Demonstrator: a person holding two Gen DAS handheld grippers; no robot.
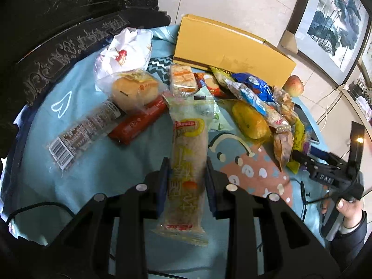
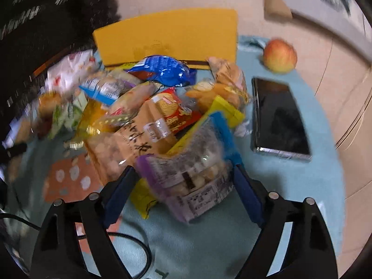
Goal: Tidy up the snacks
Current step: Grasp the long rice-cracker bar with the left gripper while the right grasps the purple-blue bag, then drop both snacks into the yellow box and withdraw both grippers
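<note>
Left wrist view: our left claw (image 1: 186, 181) is clenched on a long bread packet (image 1: 187, 162), its long axis running straight ahead along the fingers, far end over the snack pile (image 1: 232, 97) on the counter (image 1: 97, 153).

Right wrist view (blurred): our right claw (image 2: 183, 186) stands released, straddling a clear purple-edged packet (image 2: 193, 176) at the pile's near edge; pads not visibly pressing. We judge this hand nearer the yellow box (image 2: 167, 39).
</note>
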